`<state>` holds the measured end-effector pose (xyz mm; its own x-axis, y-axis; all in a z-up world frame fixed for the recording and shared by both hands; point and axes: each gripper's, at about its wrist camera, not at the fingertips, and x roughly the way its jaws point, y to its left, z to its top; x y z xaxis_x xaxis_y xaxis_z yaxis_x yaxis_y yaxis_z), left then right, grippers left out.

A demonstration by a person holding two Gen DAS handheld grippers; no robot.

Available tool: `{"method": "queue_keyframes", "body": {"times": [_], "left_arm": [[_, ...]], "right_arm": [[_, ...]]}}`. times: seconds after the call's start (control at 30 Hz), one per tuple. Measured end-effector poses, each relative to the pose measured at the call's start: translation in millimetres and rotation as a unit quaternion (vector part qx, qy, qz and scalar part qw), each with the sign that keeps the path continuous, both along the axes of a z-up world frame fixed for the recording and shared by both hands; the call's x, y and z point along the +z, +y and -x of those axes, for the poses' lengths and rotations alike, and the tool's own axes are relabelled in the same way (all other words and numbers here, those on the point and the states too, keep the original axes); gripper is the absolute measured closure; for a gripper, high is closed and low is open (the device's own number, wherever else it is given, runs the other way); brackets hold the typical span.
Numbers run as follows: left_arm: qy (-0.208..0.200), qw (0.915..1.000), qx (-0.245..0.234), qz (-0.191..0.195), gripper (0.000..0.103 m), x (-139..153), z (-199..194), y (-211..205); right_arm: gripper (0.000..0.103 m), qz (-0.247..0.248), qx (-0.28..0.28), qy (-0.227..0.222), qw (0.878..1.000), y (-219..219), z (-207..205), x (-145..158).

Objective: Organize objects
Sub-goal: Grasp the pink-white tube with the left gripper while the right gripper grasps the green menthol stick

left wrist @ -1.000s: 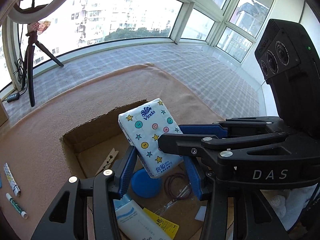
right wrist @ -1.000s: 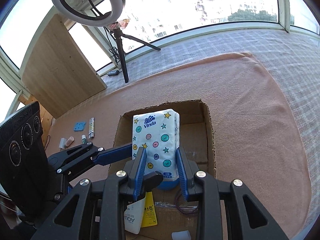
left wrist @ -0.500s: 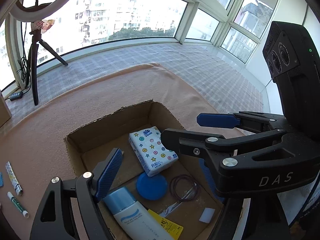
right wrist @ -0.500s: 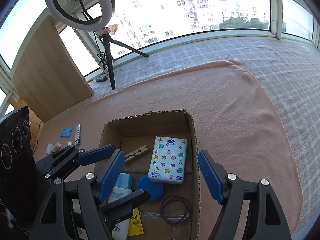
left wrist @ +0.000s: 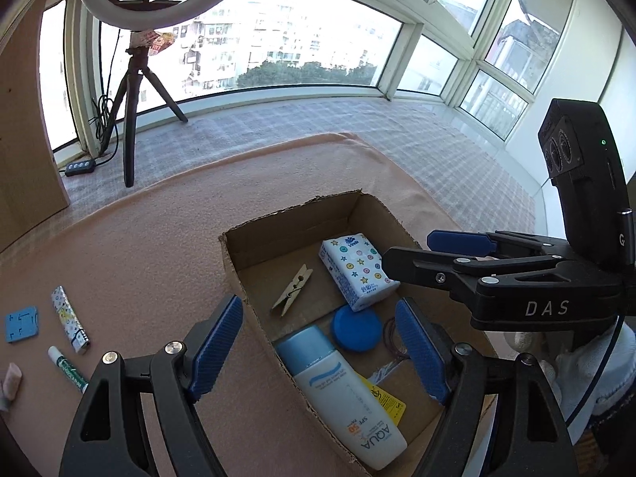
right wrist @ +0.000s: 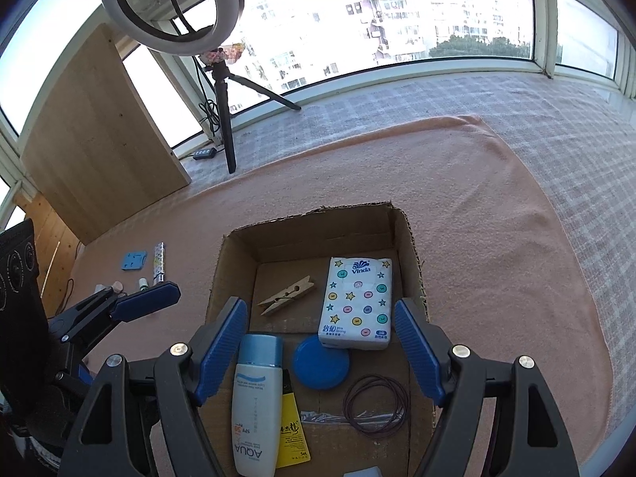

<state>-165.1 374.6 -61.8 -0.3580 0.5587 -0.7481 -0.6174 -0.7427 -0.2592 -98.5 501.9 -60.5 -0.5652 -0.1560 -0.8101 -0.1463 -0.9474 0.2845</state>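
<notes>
Both tongs are spread and empty above the box (left wrist: 234, 254): left tongs (left wrist: 318, 351), right tongs (right wrist: 320, 351). Remaining items lie left on the blanket (left wrist: 131, 262), a stick (left wrist: 69, 320) with its long axis pointing away and a pen (left wrist: 67, 369), nearer the left tongs.

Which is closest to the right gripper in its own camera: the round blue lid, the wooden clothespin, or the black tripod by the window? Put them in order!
From the right gripper, in the right wrist view:
1. Round blue lid: in the cardboard box, right between the open fingers.
2. Wooden clothespin: deeper in the box, left of centre.
3. Black tripod: outside the box, by the window.
</notes>
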Motion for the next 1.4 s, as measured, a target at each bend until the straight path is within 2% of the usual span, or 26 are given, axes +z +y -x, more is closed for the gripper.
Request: {"method": "queue_keyframes", "body": {"times": [0.47, 0.6, 0.83, 1.07, 1.13, 1.4], "left_arm": [[-0.002, 0.9972, 0.074, 0.006, 0.022, 1.1, 4.2, -122.8], [-0.01, 0.9948, 0.101, 0.004, 0.024, -2.5, 5.3, -164.0], [-0.023, 0.9871, 0.156, 0.024, 0.027, -16.0, 19.1, -238.6], [-0.043, 0.977, 0.201, 0.056, 0.029, -33.5, 50.6, -304.4], [-0.051, 0.9741, 0.21, 0.068, 0.037, -39.9, 60.2, -316.9], [-0.061, 0.9715, 0.204, 0.105, 0.037, -62.4, 82.9, -332.7]], "right_arm": [[0.03, -0.007, 0.052, 0.026, 0.998, -90.5, 4.3, 11.5], [0.03, 0.012, 0.066, 0.036, 0.997, -114.4, 7.4, 10.9], [0.03, 0.028, 0.106, 0.0, 0.994, -157.1, 22.1, 1.3], [0.03, 0.039, 0.131, -0.022, 0.99, -197.7, 41.8, -10.1], [0.03, 0.035, 0.139, -0.026, 0.989, -210.2, 49.1, -13.6], [0.03, 0.013, 0.171, -0.052, 0.984, -248.7, 80.0, -34.4]]}}
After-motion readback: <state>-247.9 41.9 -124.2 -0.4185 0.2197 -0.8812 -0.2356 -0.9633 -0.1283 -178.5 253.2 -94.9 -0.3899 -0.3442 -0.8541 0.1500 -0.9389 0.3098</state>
